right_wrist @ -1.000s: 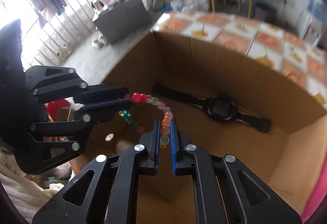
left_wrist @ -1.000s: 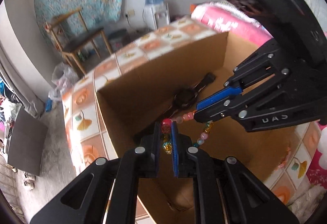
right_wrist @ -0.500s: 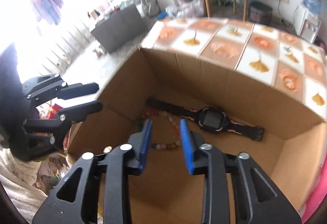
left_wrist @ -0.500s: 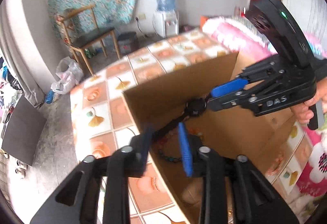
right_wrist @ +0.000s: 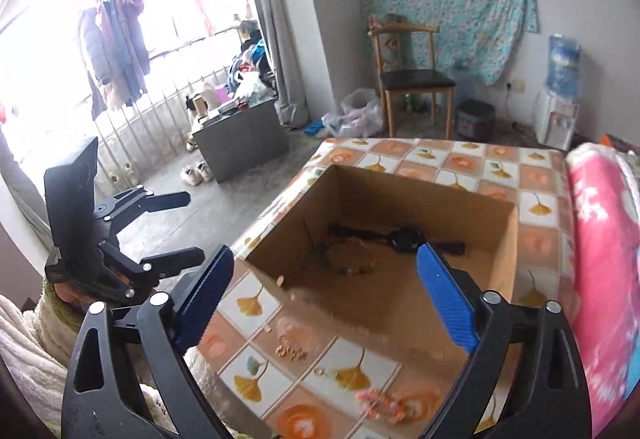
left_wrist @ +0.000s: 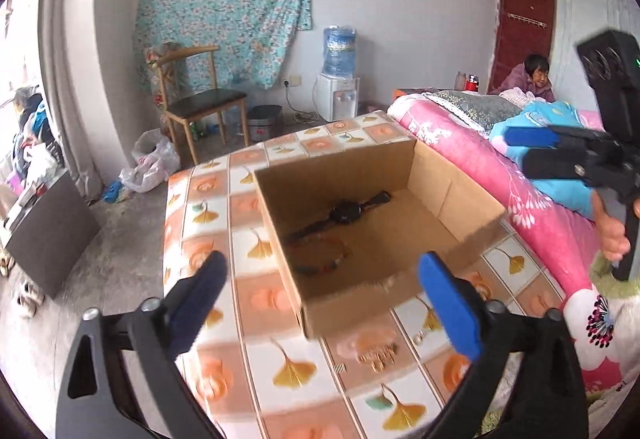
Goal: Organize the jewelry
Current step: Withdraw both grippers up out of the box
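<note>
Brown box point(left_wrist: 440, 179) on orange ginkgo-leaf tablecloth point(left_wrist: 248, 339)

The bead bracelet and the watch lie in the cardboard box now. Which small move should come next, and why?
Probably bring the right gripper down toward the pink bead piece on the tablecloth in front of the box. Both grippers' jaws are opening with nothing between them, the bead bracelet and watch already lie inside, and small gold pieces also remain outside.

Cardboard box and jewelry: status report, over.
Both hand-held grippers, left and right, opening, nothing between them. Bead bracelet and watch in cardboard box. Gold pieces loose on tablecloth. Nothing in the way.
</note>
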The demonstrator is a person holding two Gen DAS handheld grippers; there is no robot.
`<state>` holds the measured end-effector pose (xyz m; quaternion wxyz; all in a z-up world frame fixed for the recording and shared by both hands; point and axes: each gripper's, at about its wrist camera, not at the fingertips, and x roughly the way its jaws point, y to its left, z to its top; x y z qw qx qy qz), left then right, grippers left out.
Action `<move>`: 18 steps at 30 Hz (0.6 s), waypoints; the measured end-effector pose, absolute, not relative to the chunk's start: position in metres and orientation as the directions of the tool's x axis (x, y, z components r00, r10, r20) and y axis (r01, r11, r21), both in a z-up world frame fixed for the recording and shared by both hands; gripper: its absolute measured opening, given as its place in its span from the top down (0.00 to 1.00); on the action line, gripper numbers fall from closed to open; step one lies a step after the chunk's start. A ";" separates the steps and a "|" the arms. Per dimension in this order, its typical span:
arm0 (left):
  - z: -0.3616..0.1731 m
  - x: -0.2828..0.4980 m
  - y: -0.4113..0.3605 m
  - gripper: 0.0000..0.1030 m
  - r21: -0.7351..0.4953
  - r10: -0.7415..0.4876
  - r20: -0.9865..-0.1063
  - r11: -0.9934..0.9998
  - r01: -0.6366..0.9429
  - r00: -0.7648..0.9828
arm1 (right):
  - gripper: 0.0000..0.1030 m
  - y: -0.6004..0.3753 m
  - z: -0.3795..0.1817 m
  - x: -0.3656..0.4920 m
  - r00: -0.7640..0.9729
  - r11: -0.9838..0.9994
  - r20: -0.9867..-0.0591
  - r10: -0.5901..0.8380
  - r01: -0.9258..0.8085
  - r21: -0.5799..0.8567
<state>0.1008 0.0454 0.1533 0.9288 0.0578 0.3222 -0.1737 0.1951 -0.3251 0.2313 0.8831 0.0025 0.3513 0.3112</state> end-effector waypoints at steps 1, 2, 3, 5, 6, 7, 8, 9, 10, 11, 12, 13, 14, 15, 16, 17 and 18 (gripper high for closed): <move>0.148 0.094 0.046 0.05 -0.006 -0.277 -0.626 0.936 0.351 0.729 | 0.10 -0.327 0.222 0.188 0.569 0.821 -0.628 0.532 -0.529 0.215; 0.142 0.090 0.046 0.05 -0.007 -0.269 -0.636 0.939 0.344 0.723 | 0.09 -0.328 0.215 0.182 0.573 0.831 -0.636 0.517 -0.515 0.211; 0.132 0.085 0.045 0.05 -0.007 -0.259 -0.655 0.942 0.337 0.710 | 0.09 -0.328 0.203 0.172 0.576 0.845 -0.651 0.495 -0.493 0.206; 0.112 0.077 0.041 0.05 0.002 -0.234 -0.690 0.946 0.325 0.685 | 0.09 -0.326 0.182 0.161 0.571 0.866 -0.681 0.459 -0.459 0.199; 0.098 0.074 0.038 0.05 0.011 -0.217 -0.713 0.947 0.320 0.667 | 0.09 -0.324 0.170 0.156 0.566 0.876 -0.698 0.440 -0.441 0.194; 0.084 0.072 0.034 0.05 0.020 -0.201 -0.735 0.948 0.317 0.648 | 0.09 -0.320 0.153 0.150 0.553 0.888 -0.721 0.418 -0.418 0.194; 0.071 0.070 0.031 0.05 0.025 -0.190 -0.753 0.949 0.316 0.630 | 0.09 -0.318 0.143 0.145 0.540 0.892 -0.735 0.410 -0.406 0.199; 0.059 0.069 0.028 0.05 0.030 -0.179 -0.769 0.949 0.315 0.613 | 0.09 -0.313 0.128 0.142 0.518 0.898 -0.757 0.398 -0.389 0.205; 0.045 0.069 0.024 0.05 0.033 -0.169 -0.786 0.949 0.314 0.595 | 0.09 -0.310 0.117 0.137 0.503 0.905 -0.774 0.384 -0.373 0.206; 0.035 0.068 0.022 0.05 0.038 -0.161 -0.797 0.949 0.314 0.582 | 0.09 -0.308 0.111 0.130 0.493 0.910 -0.787 0.372 -0.362 0.204; 0.021 0.070 0.017 0.05 0.057 -0.139 -0.813 0.947 0.315 0.566 | 0.09 -0.304 0.101 0.128 0.480 0.917 -0.801 0.357 -0.346 0.201; 0.011 0.071 0.014 0.05 0.072 -0.124 -0.822 0.946 0.316 0.557 | 0.09 -0.301 0.093 0.126 0.469 0.924 -0.815 0.340 -0.328 0.196; 0.004 0.074 0.012 0.05 0.076 -0.118 -0.829 0.945 0.319 0.546 | 0.09 -0.299 0.089 0.123 0.462 0.927 -0.823 0.330 -0.322 0.191; -0.002 0.076 0.011 0.05 0.076 -0.114 -0.837 0.944 0.320 0.536 | 0.09 -0.296 0.084 0.123 0.455 0.931 -0.832 0.318 -0.317 0.182; -0.007 0.079 0.011 0.05 0.076 -0.110 -0.844 0.944 0.320 0.525 | 0.09 -0.293 0.079 0.124 0.449 0.934 -0.839 0.306 -0.314 0.172; -0.012 0.081 0.011 0.05 0.076 -0.106 -0.851 0.945 0.319 0.514 | 0.09 -0.289 0.074 0.126 0.443 0.937 -0.849 0.289 -0.311 0.157; -0.015 0.082 0.010 0.05 0.076 -0.103 -0.854 0.945 0.317 0.511 | 0.09 -0.285 0.069 0.126 0.435 0.940 -0.858 0.273 -0.311 0.142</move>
